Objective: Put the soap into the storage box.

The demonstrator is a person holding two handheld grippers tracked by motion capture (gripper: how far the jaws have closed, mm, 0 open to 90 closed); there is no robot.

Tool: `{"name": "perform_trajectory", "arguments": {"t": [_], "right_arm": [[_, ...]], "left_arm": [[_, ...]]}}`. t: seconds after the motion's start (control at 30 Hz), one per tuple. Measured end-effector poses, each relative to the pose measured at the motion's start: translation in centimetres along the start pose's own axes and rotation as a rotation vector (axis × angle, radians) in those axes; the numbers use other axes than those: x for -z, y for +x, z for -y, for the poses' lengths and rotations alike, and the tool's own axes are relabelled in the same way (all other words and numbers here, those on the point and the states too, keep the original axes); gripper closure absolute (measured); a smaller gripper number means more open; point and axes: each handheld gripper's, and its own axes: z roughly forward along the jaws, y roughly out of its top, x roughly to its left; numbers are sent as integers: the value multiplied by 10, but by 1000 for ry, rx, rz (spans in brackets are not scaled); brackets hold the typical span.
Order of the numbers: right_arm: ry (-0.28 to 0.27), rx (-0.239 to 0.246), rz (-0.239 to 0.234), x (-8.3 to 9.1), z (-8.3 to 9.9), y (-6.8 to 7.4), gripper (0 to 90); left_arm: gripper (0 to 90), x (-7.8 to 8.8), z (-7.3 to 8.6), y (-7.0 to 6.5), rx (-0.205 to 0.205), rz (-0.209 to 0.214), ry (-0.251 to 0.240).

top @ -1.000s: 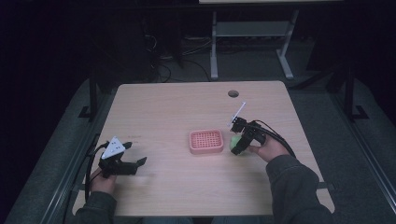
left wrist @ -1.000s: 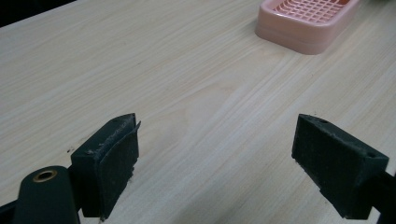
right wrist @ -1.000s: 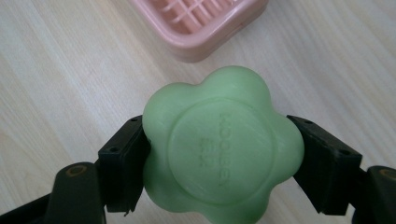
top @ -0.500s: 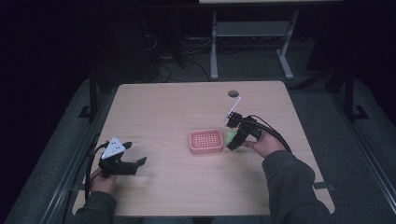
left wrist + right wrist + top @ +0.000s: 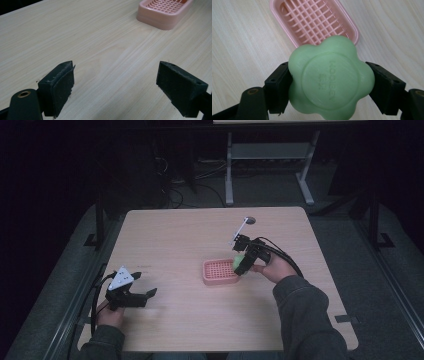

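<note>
Right gripper view: your right gripper clamped on green flower-shaped soap, held just above near end of pink soap dish. Risk: soap slick, gripped on rounded lobes; early release and it lands on dish rim, tips onto table. Embossed lettering on soap face, not legible. Left gripper well short of dish, jaws apart, holding nothing.
</note>
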Motion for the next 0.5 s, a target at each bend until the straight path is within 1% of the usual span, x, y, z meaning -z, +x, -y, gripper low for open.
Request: {"name": "perform_trajectory", "arguments": {"t": [0.07,0.23,0.27,0.3,0.37,0.43,0.5], "right_arm": [[3,11,4,-1,-4,0,256],[0,16,2,-3,-14,1,256],[-5,12,-9,-4,-16,0,256],[-10,15,-7,-5,-17,0,256],[-8,14,-13,-7,-19,0,256],[-5,16,-10,-10,-21,0,256],[0,16,-21,-12,-23,1,256]], "left_arm": [[144,0,0,0,1,1,0],[144,0,0,0,3,2,1],[144,0,0,0,2,2,0],[144,0,0,0,3,3,-2],[144,0,0,0,3,3,-3],[144,0,0,0,4,3,-3],[144,0,0,0,4,4,-4]]}}
